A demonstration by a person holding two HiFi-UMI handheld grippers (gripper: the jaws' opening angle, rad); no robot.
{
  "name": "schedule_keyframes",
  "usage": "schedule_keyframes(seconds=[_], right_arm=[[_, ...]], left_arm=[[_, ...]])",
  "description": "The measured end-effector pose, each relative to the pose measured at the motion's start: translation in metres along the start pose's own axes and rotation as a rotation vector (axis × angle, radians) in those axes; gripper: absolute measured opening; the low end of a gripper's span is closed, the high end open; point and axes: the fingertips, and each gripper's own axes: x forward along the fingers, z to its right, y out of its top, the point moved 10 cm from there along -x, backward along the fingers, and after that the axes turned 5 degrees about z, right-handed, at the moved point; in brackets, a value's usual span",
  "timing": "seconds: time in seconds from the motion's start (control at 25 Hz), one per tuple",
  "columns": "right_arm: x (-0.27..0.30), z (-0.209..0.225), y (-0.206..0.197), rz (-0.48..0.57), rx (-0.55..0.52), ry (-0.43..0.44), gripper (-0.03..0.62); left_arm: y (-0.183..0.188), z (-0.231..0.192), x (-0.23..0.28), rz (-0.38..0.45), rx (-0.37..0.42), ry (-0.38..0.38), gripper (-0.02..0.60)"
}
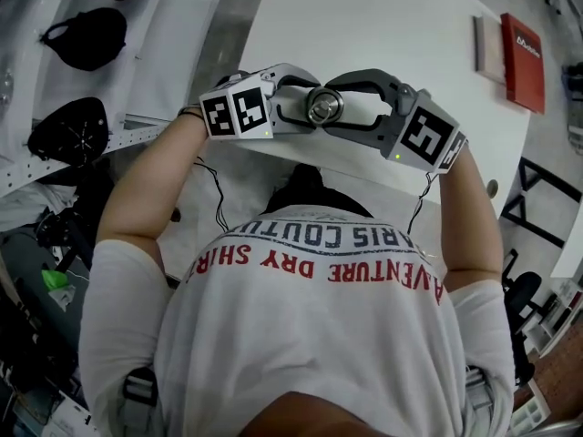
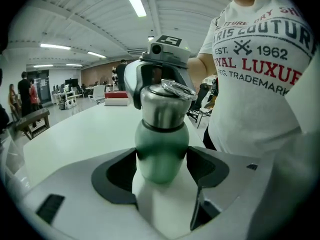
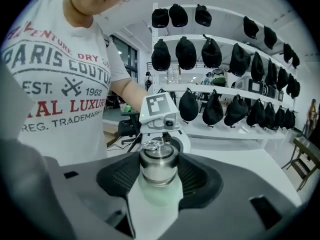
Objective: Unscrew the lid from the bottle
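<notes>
1. Bottle (image 2: 162, 151) is upright, long axis vertical, with the steel lid (image 2: 164, 104) at 12 o'clock, held above the white counter (image 1: 383, 35).
2. Left claw (image 2: 162, 164), in from 9 o'clock, is clamped on the green body.
3. Right claw (image 3: 159, 176), in from 3 o'clock, is closed on the lid. Lid on, so the contents are unseen.

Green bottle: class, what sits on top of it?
A steel lid with a wire ring, clamped in the right gripper. The lid covers the bottle mouth, so its contents cannot be seen.
</notes>
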Motion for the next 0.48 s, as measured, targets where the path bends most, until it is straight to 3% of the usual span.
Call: schedule_keyframes(seconds=[0.28,0.48], right_arm=[[0.0041,0.0042,0.0063,-0.035,-0.028,0.074,0.241],[-0.0016,-0.0026,0.0067,-0.032,0.021,-0.027,0.263]], left_arm=[[-0.0006,-0.0006,-0.0013,0.004,0.013,-0.032,0.331],[-0.0018,0.0022,0.0001,0.03,-0.004,0.003,0.331]])
